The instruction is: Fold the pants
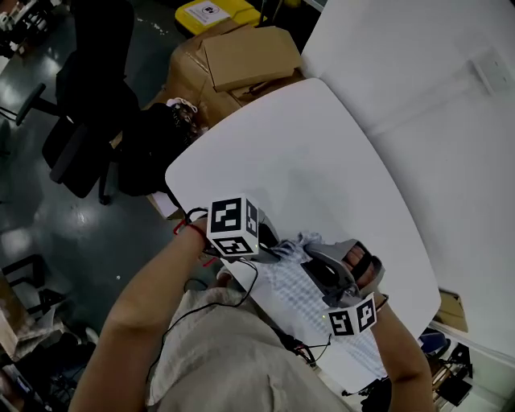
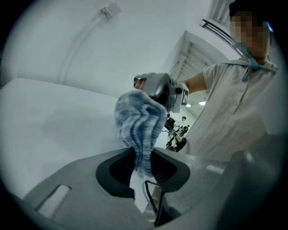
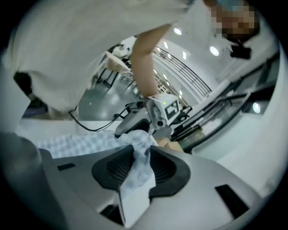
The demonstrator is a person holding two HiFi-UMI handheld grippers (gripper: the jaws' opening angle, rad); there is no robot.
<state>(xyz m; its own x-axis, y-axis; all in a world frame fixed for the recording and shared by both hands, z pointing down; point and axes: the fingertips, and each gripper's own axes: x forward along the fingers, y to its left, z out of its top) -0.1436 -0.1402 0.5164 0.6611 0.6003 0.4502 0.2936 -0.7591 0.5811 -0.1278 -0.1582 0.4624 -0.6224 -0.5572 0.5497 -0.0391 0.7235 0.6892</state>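
Observation:
The pants [image 1: 304, 296], a blue-and-white checked cloth, lie at the near edge of the white table [image 1: 306, 153]. One end is bunched up between the two grippers. My left gripper [image 1: 282, 249] comes in from the left and is shut on a gathered fold of the pants [image 2: 137, 121]. In its own view the cloth runs down between the dark pads [image 2: 118, 168]. My right gripper [image 1: 315, 259] faces it from the right, shut on the same bunch [image 3: 140, 148]. Each gripper shows in the other's view, the right gripper [image 2: 158, 90] and the left gripper [image 3: 150, 114], close together.
Cardboard boxes [image 1: 241, 56] and a yellow box [image 1: 216, 14] stand beyond the table's far edge. A black office chair [image 1: 84, 105] and a dark bag [image 1: 157, 149] sit on the floor at left. A white panel [image 1: 434, 113] borders the table on the right.

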